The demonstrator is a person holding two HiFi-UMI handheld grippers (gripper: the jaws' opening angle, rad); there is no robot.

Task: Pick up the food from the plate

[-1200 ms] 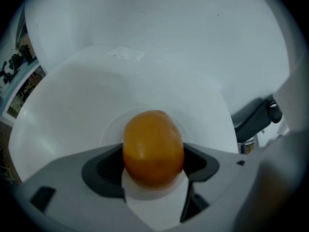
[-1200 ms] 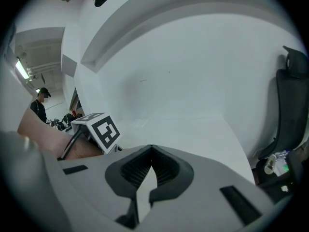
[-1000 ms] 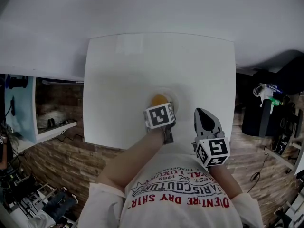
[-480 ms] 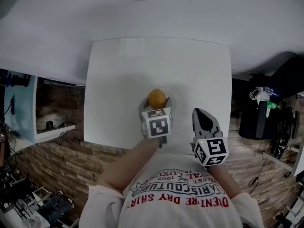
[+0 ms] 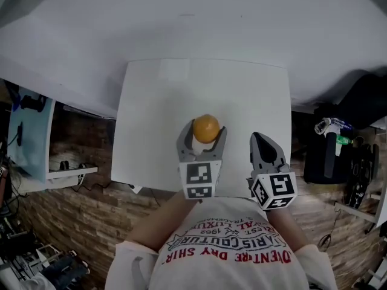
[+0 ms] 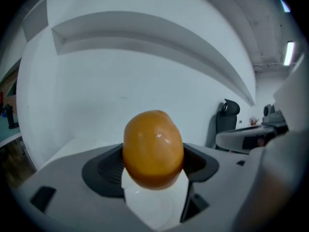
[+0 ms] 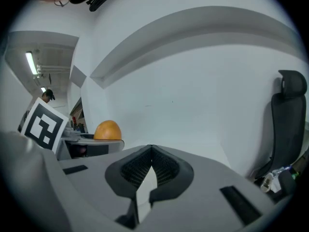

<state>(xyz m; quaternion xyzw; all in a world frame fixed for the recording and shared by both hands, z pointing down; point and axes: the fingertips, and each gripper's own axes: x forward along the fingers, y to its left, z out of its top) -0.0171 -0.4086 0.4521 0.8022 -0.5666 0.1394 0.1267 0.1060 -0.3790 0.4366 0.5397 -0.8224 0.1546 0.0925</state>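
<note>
A round orange fruit [image 5: 206, 128] sits between the two grey fingers of my left gripper [image 5: 202, 133], which is shut on its sides and holds it up over the white table [image 5: 151, 107]. In the left gripper view the fruit [image 6: 153, 151] fills the gap between the pads, with a pale rounded plate surface [image 6: 150, 206] showing below it. My right gripper [image 5: 262, 141] hangs to the right near the table's front edge, shut with its tips together [image 7: 151, 149] and nothing in it. From the right gripper view the fruit [image 7: 107, 129] appears at the left.
The white table stands against a pale wall, with its front edge close to the person's body. A black chair [image 7: 288, 124] stands off the right side. Shelving and clutter [image 5: 36, 156] lie to the left below table height.
The left gripper has come up and back toward the person with the orange fruit in it, lifting it off the plate. The right gripper has barely moved.
</note>
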